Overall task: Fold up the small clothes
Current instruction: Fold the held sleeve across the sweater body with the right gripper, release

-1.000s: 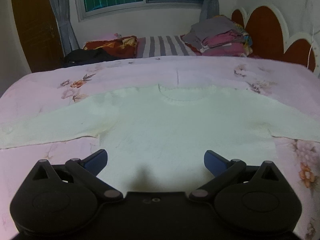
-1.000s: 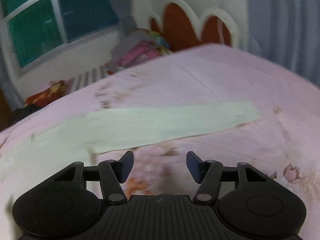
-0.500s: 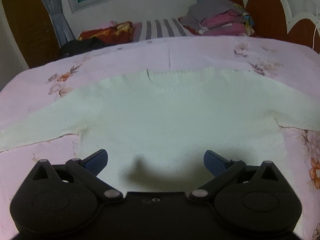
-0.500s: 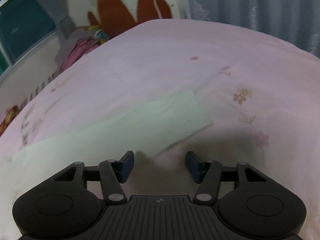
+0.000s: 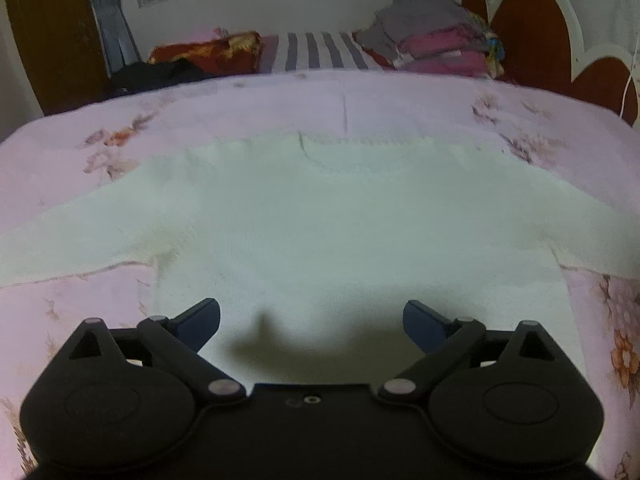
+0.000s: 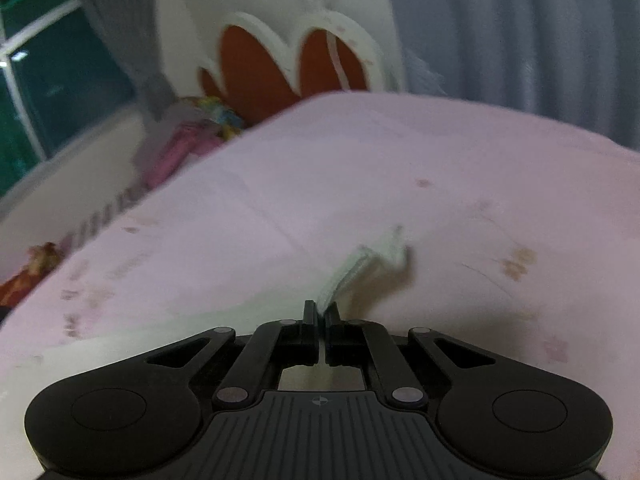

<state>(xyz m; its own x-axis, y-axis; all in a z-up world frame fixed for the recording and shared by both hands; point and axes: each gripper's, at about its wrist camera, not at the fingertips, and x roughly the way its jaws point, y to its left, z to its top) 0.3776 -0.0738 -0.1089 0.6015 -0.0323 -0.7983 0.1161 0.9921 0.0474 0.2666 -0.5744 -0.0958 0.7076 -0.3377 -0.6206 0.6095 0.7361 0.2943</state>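
Pinching the blurred sleeve end [image 6: 362, 266] of the white sweater [image 5: 320, 232], the right gripper [image 6: 320, 316] hides its grip point; the left gripper [image 5: 312, 320] hovers spread.

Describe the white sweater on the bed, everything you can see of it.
The sweater is pale cream knit with a ribbed round neck, lying flat, sleeves spread, on the pink floral bedspread. Faint yellowish marks show near one armpit. The right gripper is shut on one sleeve's end, lifting it; the open left gripper hangs above the hem.
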